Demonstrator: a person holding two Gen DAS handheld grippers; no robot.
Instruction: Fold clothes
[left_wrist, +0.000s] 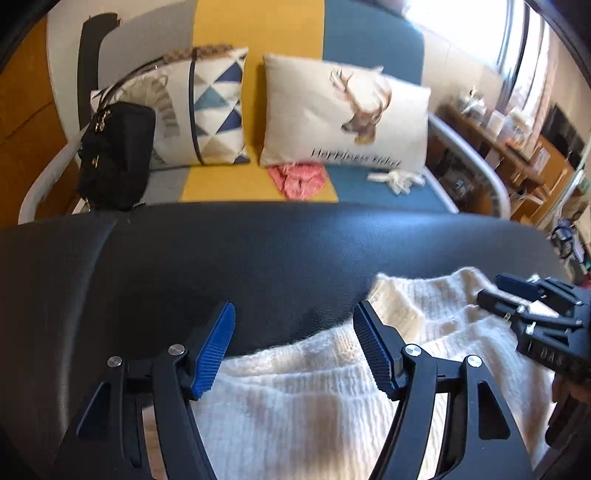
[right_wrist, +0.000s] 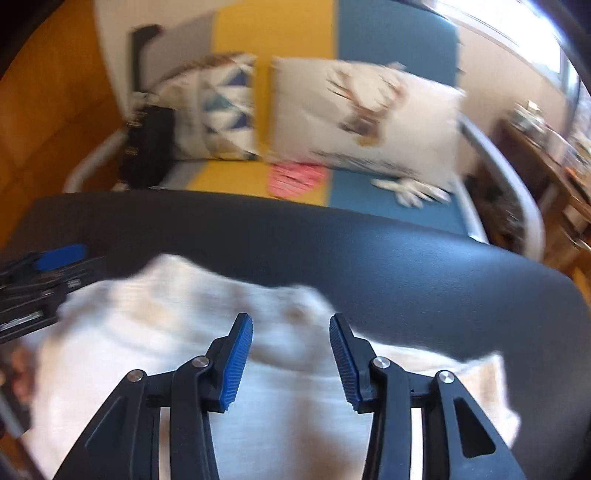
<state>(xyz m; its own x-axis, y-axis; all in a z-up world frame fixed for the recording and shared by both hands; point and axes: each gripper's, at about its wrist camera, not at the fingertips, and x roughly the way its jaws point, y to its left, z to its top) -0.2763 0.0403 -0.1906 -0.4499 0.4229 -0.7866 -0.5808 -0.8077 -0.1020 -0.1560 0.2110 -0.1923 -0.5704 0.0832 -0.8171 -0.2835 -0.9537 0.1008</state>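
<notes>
- The cream knitted sweater (left_wrist: 295, 398) lies on the black padded surface (left_wrist: 258, 266), toward its near edge; from the left wrist view the cloth fills the space from about 5 to 7 o'clock, with a thicker folded lump (left_wrist: 399, 314) rising at about 2 o'clock of the left gripper (left_wrist: 293, 347).
- The left gripper's 2 blue fingers (left_wrist: 216, 350) stand spread wide and released, nothing between them but air above the knit's far edge.
- The right gripper (right_wrist: 291, 358) hovers over the middle of the sweater (right_wrist: 258, 406); its fingers (right_wrist: 238, 362) are parted and grasp nothing, though that view is blurred and I cannot tell how close they sit to the cloth.
- Each gripper shows in the other's view: the right one (left_wrist: 535, 317) at 3 o'clock, the left one (right_wrist: 40, 280) at 9 o'clock, both near the garment's far edge.
- Judging from this, the step in hand is taking a fresh hold for the next fold.
- To do it well, I would pinch the 2 ends of 1 edge, catching every layer, since loose knit slips and stretches.
- I would lift both sides evenly, keeping the edge taut and level, then lay it over squarely.
- I would keep clear of the surface's far rim so nothing slides toward the sofa (left_wrist: 258, 184) behind.
</notes>
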